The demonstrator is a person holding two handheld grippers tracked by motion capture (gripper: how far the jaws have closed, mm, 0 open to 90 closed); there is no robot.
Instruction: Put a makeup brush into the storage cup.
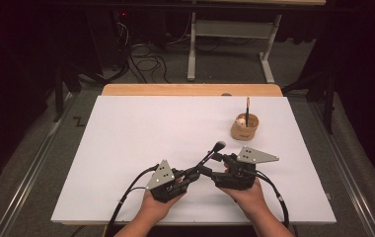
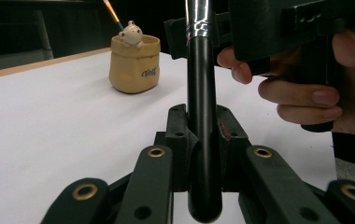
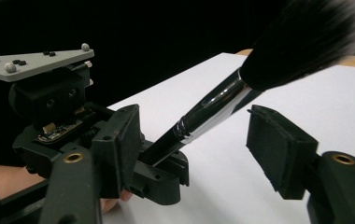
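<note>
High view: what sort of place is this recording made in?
Probably a lab or recording workspace, not a home: a white-covered table under bright light, dark surroundings, loose cables on the carpeted floor, and a bare desk frame behind.

The brush point(image 2: 202, 140) is showing a glossy black handle, shiny metal ferrule and soft bristles. The desk point(image 1: 141, 133) is looking matt white; the pot point(image 2: 135, 64) is appearing smooth, glazed

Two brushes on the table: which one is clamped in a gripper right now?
The big black makeup brush, clamped by its handle in the left gripper. The thin brush stands upright in the tan cup, untouched.
</note>
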